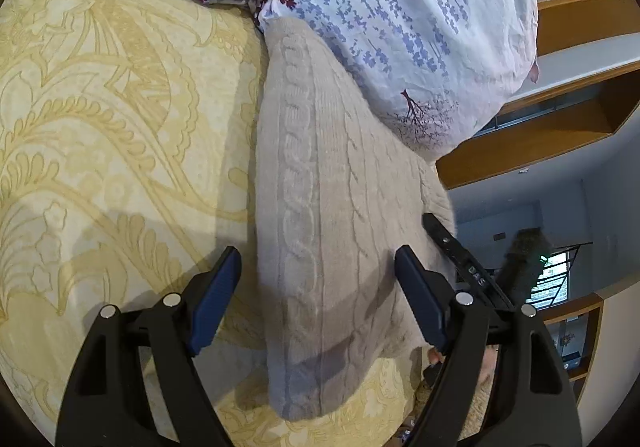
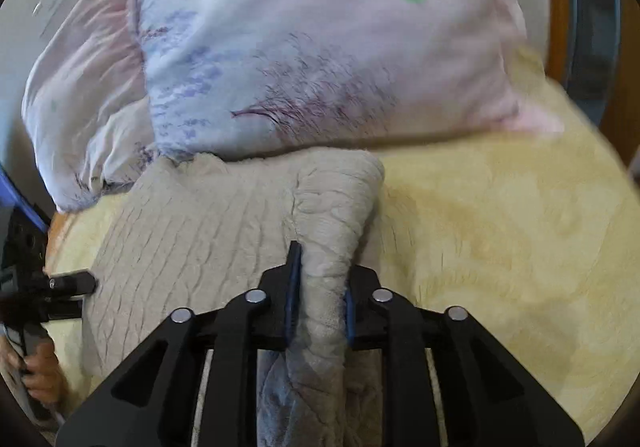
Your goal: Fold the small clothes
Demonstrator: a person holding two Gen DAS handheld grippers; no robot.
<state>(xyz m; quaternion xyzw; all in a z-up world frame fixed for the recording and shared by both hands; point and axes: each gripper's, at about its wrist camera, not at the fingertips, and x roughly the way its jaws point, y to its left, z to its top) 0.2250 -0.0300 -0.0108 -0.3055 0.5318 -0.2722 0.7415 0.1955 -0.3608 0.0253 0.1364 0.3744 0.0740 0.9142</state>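
Observation:
A beige cable-knit sweater [image 1: 332, 207] lies on a yellow patterned bedspread [image 1: 100, 135]. My left gripper [image 1: 318, 279] is open above it, blue pads either side of the knit, holding nothing. In the right wrist view the sweater [image 2: 192, 243] lies flat with one edge lifted into a fold [image 2: 336, 207]. My right gripper [image 2: 320, 287] is shut on that folded edge, and the fabric runs between the pads toward the camera. The left gripper shows at the left edge of the right wrist view [image 2: 76, 283]. The right gripper's finger [image 1: 460, 247] shows at the sweater's right edge in the left wrist view.
A floral pillow [image 1: 400, 27] rests against the sweater's far end; it also shows in the right wrist view [image 2: 312, 47]. Wooden shelving [image 1: 560, 119] and the room lie beyond the bed's right side. The bedspread [image 2: 500, 227] stretches out right of the sweater.

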